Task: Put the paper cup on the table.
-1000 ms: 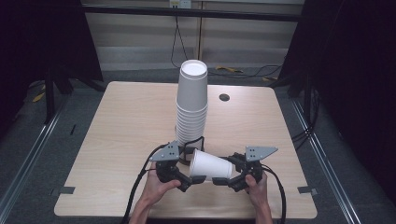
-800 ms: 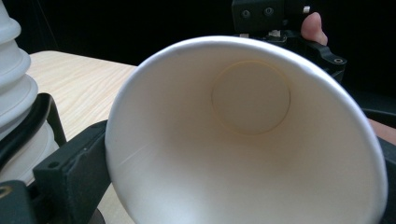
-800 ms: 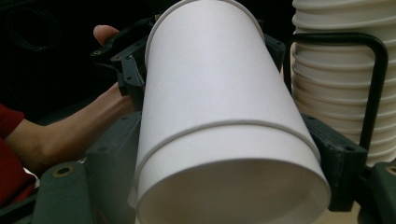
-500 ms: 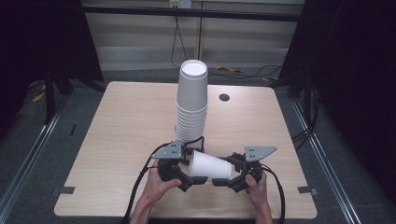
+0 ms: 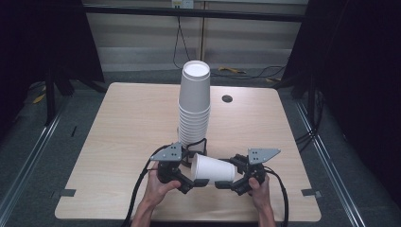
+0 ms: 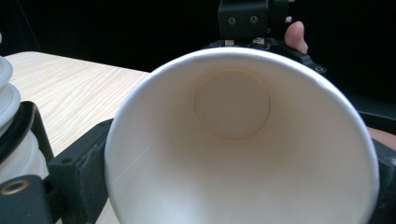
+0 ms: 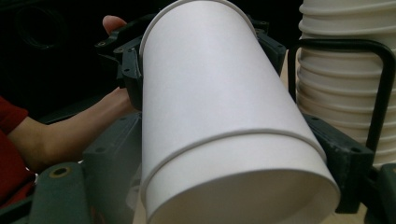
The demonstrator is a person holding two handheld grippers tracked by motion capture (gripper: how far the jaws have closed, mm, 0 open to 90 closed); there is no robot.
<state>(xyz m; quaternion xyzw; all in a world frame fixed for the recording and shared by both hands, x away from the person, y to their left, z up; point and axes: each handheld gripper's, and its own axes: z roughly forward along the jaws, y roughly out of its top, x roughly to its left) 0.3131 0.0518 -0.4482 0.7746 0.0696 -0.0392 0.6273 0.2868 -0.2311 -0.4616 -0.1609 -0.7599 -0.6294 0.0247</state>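
Note:
A white paper cup [image 5: 215, 169] lies sideways in the air between my two grippers, above the near part of the table [image 5: 118, 132]. My left gripper [image 5: 195, 171] is at its open mouth. In the left gripper view I look straight into the cup [image 6: 233, 140]. The jaws have just been closing, and they meet the rim on both sides. My right gripper [image 5: 229, 172] is shut on the narrow base end. In the right gripper view its jaws flank the cup [image 7: 215, 116]. A tall stack of white cups [image 5: 195, 104] stands upright just behind.
The stack [image 7: 345, 70] stands close beside the held cup, with a black cable loop [image 7: 383, 93] lying against it. A small dark round hole [image 5: 227, 99] sits in the table's far part. Dark floor and metal rails surround the table.
The left jaws have drawn in on the cup's rim. Both hands and the cup stay where they were.

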